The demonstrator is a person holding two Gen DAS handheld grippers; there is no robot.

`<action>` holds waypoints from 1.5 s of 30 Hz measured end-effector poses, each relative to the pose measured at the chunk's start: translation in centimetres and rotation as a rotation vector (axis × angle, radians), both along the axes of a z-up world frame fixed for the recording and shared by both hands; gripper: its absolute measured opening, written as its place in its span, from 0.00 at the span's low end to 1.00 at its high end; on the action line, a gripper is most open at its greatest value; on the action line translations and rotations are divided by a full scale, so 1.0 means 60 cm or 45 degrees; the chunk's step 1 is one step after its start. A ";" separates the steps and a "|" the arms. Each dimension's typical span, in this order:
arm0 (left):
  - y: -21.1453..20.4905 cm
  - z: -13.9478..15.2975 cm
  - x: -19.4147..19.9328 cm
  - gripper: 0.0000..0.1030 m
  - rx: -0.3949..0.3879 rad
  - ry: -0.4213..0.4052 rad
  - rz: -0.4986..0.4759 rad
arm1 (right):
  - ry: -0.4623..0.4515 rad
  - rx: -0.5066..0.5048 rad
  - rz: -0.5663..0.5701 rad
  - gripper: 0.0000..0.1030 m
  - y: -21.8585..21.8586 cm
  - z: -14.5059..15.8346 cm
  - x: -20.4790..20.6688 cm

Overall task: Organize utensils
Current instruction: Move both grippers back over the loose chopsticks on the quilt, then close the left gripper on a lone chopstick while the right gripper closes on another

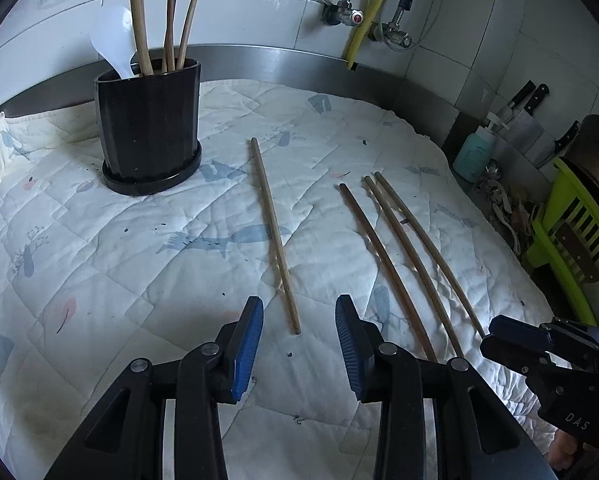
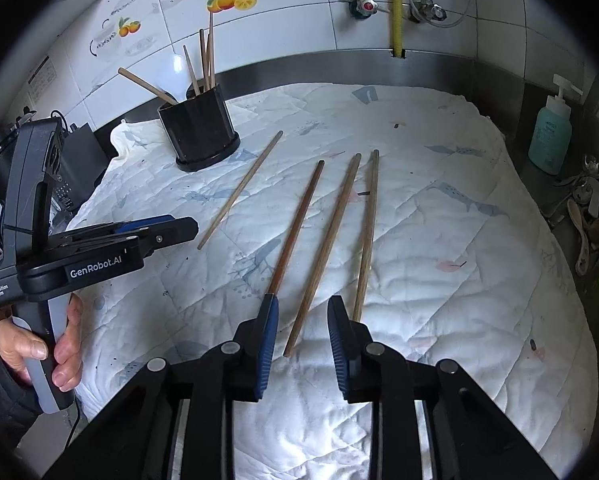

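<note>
Both claws were unclenched, grasping nothing: the left claw [image 1: 299, 344] straddled 1 stick [image 1: 274, 232], the right claw [image 2: 302, 343] another [image 2: 323, 252]. 4 sticks lay on the quilt [image 2: 439, 300]; several stood in the holder [image 1: 149, 124], so the task looked part done.

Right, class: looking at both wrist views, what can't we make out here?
- Lower ends of the utensils in the black holder: hidden by its wall, both views.
- Near end of the darkest chopstick: behind the right gripper finger, right view.
- Knife blades: hidden, left view.
- Spoons: cut off at the edge, right view.
</note>
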State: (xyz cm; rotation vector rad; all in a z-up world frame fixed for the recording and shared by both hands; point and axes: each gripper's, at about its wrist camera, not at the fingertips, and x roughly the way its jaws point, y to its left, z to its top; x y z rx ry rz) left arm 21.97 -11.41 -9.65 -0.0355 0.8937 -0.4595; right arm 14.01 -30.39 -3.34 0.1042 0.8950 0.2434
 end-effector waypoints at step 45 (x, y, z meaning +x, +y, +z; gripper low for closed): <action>-0.029 -0.045 0.045 0.05 0.069 0.007 0.017 | -0.015 -0.113 -0.031 0.11 0.041 -0.051 -0.019</action>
